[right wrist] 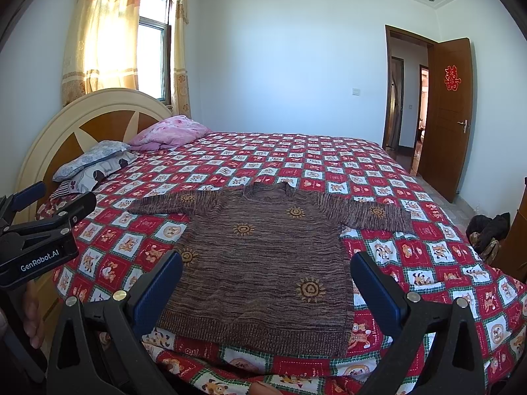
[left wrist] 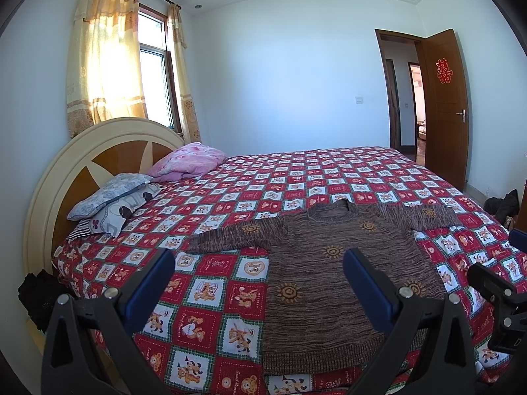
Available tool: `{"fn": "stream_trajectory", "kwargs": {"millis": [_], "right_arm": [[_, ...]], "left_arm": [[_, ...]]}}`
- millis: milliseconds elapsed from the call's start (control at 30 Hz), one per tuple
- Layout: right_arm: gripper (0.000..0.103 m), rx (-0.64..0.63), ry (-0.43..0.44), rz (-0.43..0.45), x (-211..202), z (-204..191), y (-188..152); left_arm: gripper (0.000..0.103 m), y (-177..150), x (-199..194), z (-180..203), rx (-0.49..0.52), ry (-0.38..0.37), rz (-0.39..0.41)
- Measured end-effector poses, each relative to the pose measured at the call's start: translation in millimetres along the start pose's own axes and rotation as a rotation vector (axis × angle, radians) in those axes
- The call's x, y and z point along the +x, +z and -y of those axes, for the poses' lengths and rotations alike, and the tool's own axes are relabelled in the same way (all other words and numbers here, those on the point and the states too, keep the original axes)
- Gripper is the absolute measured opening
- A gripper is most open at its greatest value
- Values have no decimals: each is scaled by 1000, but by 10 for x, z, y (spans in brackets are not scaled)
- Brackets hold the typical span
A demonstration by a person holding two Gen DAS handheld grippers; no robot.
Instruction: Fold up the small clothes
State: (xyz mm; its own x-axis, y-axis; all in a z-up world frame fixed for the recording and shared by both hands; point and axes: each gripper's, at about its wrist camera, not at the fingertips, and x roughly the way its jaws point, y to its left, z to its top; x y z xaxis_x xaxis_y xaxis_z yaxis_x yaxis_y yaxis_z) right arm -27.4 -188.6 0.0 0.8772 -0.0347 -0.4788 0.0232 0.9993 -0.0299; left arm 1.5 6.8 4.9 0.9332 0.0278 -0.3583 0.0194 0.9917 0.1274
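Observation:
A small brown knitted sweater (left wrist: 332,279) with orange sun motifs lies flat and face up on the bed, both sleeves spread out sideways; it shows again in the right wrist view (right wrist: 263,263). My left gripper (left wrist: 260,283) hovers open above the sweater's left hem side, with nothing between its blue fingers. My right gripper (right wrist: 265,284) hangs open over the sweater's lower body, also holding nothing. The left gripper's body (right wrist: 36,230) shows at the left edge of the right wrist view, and the right gripper's body (left wrist: 497,299) at the right edge of the left wrist view.
The bed (left wrist: 230,329) carries a red checked cartoon quilt. Pillows (left wrist: 115,200) and a pink bundle (left wrist: 187,163) lie by the round headboard (left wrist: 66,177). Dark clothes (right wrist: 490,230) sit on the floor at right. An open wooden door (right wrist: 448,115) stands at the back right.

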Motion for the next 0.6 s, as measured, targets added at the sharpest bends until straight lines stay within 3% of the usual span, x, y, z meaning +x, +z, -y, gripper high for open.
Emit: {"fn": "stream_trajectory", "kwargs": {"millis": [600], "right_arm": [[102,-1,1,-10,33,2,-30]], "left_arm": [[103,-2,9,4,2,0,-2]]}}
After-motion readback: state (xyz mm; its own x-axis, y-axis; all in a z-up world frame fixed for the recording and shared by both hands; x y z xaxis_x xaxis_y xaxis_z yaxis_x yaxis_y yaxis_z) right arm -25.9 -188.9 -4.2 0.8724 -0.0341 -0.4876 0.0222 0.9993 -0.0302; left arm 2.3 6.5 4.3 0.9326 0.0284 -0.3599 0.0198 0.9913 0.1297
